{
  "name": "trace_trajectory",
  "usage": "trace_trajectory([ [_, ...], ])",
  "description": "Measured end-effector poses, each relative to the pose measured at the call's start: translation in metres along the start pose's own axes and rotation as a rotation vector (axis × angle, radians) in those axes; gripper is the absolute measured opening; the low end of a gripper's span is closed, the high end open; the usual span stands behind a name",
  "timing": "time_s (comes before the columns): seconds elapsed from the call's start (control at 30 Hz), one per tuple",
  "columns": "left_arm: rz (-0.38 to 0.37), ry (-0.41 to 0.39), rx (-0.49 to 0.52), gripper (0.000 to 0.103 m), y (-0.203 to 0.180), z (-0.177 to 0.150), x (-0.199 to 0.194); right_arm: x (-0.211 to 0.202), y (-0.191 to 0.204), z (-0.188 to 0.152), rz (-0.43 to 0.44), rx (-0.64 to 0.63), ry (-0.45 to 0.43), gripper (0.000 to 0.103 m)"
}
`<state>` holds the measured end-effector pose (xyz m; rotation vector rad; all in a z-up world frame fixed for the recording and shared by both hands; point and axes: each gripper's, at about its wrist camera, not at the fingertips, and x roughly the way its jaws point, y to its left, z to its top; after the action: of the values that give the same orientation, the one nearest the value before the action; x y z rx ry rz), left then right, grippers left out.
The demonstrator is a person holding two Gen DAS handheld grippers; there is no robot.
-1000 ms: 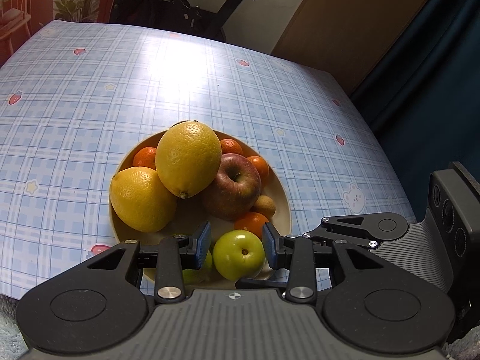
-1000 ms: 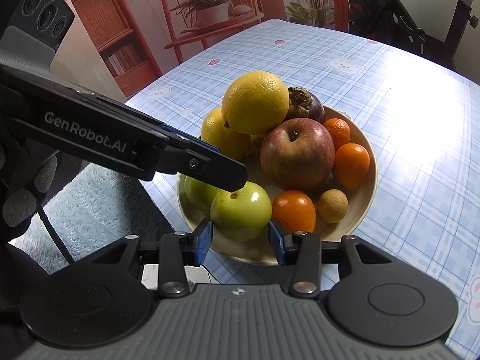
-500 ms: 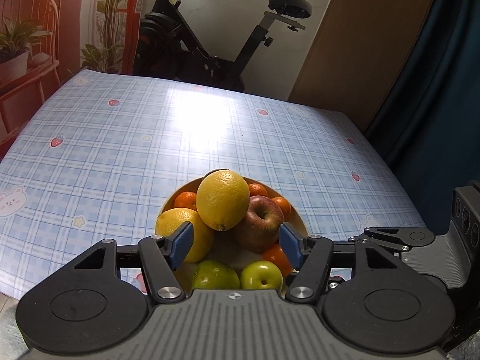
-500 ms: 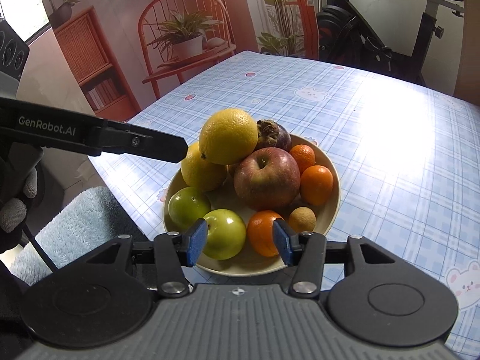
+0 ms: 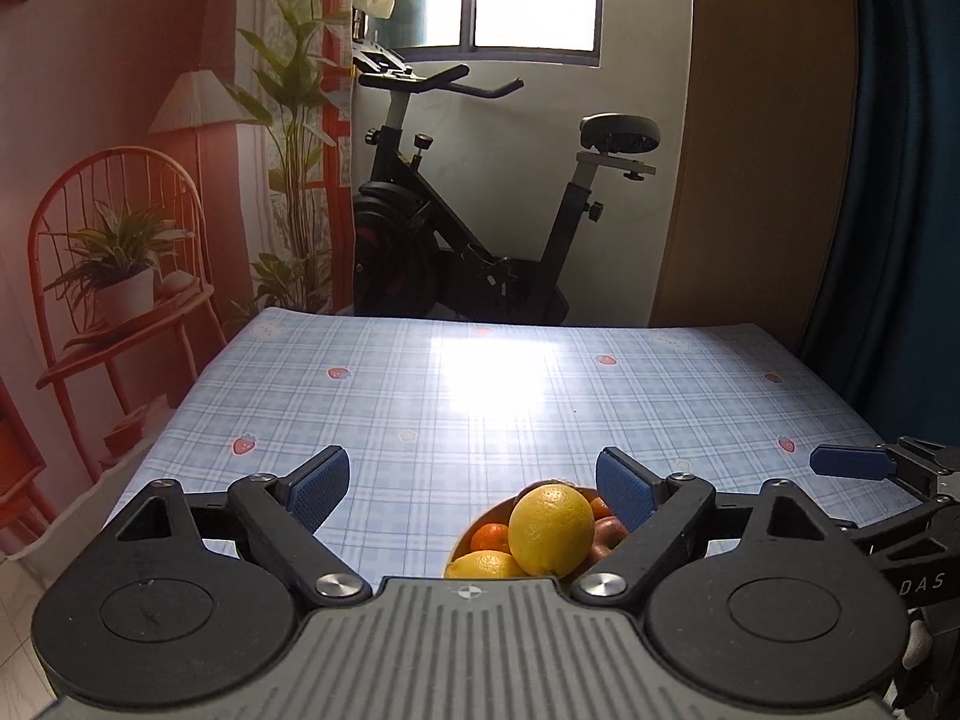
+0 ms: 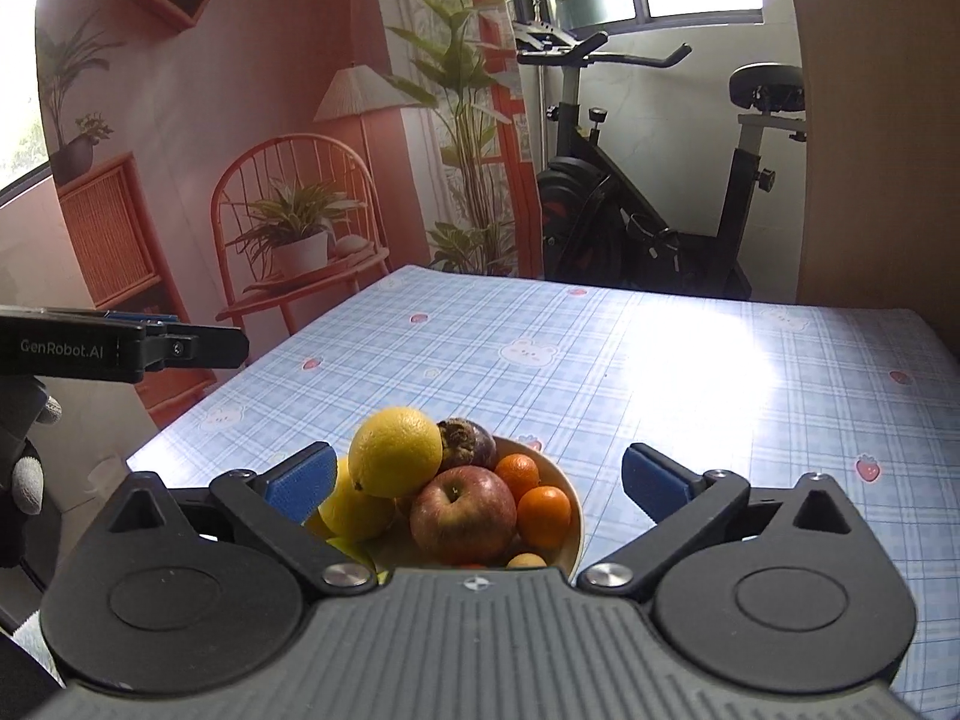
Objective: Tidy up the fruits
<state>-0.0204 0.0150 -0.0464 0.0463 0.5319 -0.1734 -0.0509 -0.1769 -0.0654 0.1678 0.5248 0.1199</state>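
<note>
A tan bowl (image 6: 571, 510) piled with fruit sits near the front edge of the blue plaid table (image 6: 660, 372). On top lies a big lemon (image 6: 396, 450), with a second lemon (image 6: 351, 510), a red apple (image 6: 462, 513), a dark fruit (image 6: 468, 441) and tangerines (image 6: 543, 513) around it. My right gripper (image 6: 478, 485) hovers above and short of the bowl, jaws opening wide, nothing between the pads. My left gripper (image 5: 471, 489) is likewise raised, jaws opening and empty, over the same bowl (image 5: 474, 525) and lemon (image 5: 549, 531). Both gripper bodies hide the bowl's near side.
An exercise bike (image 5: 480, 240) stands beyond the table's far edge. A red chair with a potted plant (image 6: 300, 240) is at the left. The left gripper's arm (image 6: 180, 348) and a gloved hand (image 6: 27, 474) show at the left of the right wrist view.
Both grippers rose and tipped upward, away from the bowl, and their jaws spread wide. The green apples that sat between the jaws stayed in the bowl and slid out of sight.
</note>
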Motion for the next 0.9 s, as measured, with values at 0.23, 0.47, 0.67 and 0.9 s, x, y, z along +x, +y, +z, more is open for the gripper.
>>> trace_trajectory([
  [0.23,0.047,-0.069,-0.011,0.095,-0.004,0.019,-0.018,-0.024,0.004,0.024,-0.089,0.027,-0.064,0.103],
  [0.47,0.088,-0.133,0.014,0.097,-0.013,0.033,-0.036,-0.04,0.015,0.037,-0.095,0.017,-0.081,0.103],
  [0.67,0.085,-0.168,0.024,0.098,-0.021,0.038,-0.051,-0.049,0.019,0.043,-0.116,0.015,-0.092,0.103],
  [0.9,0.083,-0.19,0.013,0.098,-0.022,0.039,-0.058,-0.056,0.017,0.049,-0.138,0.021,-0.095,0.103],
])
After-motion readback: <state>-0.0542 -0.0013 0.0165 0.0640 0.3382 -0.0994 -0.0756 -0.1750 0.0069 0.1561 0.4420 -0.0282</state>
